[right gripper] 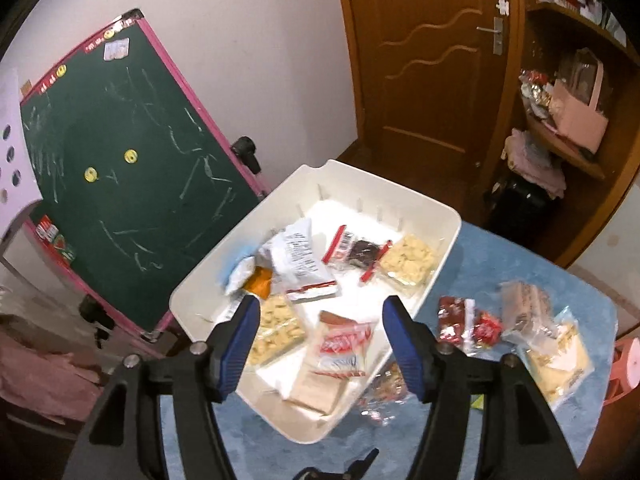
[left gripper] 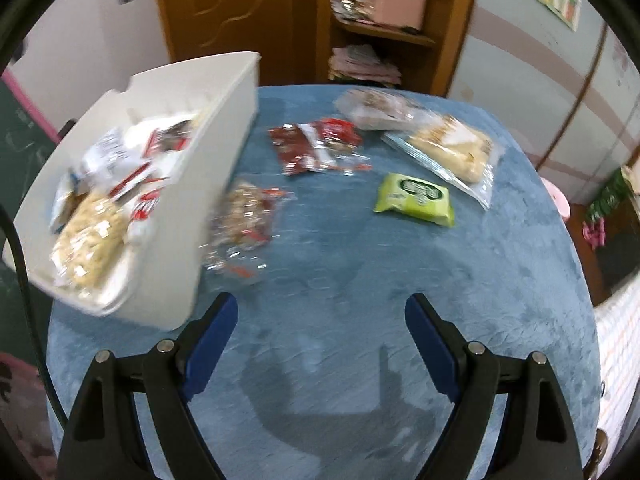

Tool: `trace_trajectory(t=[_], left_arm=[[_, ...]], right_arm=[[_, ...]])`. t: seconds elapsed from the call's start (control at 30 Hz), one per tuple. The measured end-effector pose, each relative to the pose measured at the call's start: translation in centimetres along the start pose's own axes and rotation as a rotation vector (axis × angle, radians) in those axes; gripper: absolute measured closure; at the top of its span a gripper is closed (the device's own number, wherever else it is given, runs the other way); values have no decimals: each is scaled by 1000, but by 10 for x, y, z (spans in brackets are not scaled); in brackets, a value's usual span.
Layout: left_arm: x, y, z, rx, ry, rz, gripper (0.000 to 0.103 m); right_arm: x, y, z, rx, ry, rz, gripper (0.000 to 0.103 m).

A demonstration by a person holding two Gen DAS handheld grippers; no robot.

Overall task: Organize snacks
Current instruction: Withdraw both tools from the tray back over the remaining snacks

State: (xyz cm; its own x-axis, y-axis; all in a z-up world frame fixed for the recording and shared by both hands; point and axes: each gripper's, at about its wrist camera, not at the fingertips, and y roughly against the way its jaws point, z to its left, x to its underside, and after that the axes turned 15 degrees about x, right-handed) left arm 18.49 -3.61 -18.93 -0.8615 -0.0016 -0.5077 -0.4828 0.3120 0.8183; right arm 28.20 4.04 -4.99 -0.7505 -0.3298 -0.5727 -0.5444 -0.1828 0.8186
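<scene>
Several snacks already lie in the white bin (right gripper: 436,236) under the wide, empty right gripper (right gripper: 320,334); five packets, including the green one (left gripper: 416,200), wait on the bench (left gripper: 320,280) ahead of the wide, empty left gripper (left gripper: 322,320).

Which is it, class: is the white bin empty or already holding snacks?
Holding snacks: the white bin already contains several packets, including a cracker packet.

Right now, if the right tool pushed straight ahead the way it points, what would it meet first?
Probably the white bin: the open right tool points into it, with the red-and-white snack packet between its fingers in view. That packet looks first, though depth is unclear.
</scene>
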Motion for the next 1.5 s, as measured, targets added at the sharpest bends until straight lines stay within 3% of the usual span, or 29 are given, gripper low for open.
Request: trace_trajectory(t=[0.37, 0.7, 1.07, 1.27, 1.5], left_arm=[[1, 37, 51, -63, 175, -45, 18], [-4, 49, 53, -81, 188, -69, 18], [-9, 46, 12, -68, 107, -51, 18], [-17, 37, -10, -56, 65, -27, 18], [-33, 20, -30, -41, 12, -12, 18]], right_arm=[[1, 19, 16, -29, -13, -14, 38], [11, 56, -1, -12, -32, -98, 38], [41, 89, -69, 59, -113, -155, 38], [68, 101, -129, 159, -168, -174, 38], [93, 89, -200, 257, -254, -137, 38]])
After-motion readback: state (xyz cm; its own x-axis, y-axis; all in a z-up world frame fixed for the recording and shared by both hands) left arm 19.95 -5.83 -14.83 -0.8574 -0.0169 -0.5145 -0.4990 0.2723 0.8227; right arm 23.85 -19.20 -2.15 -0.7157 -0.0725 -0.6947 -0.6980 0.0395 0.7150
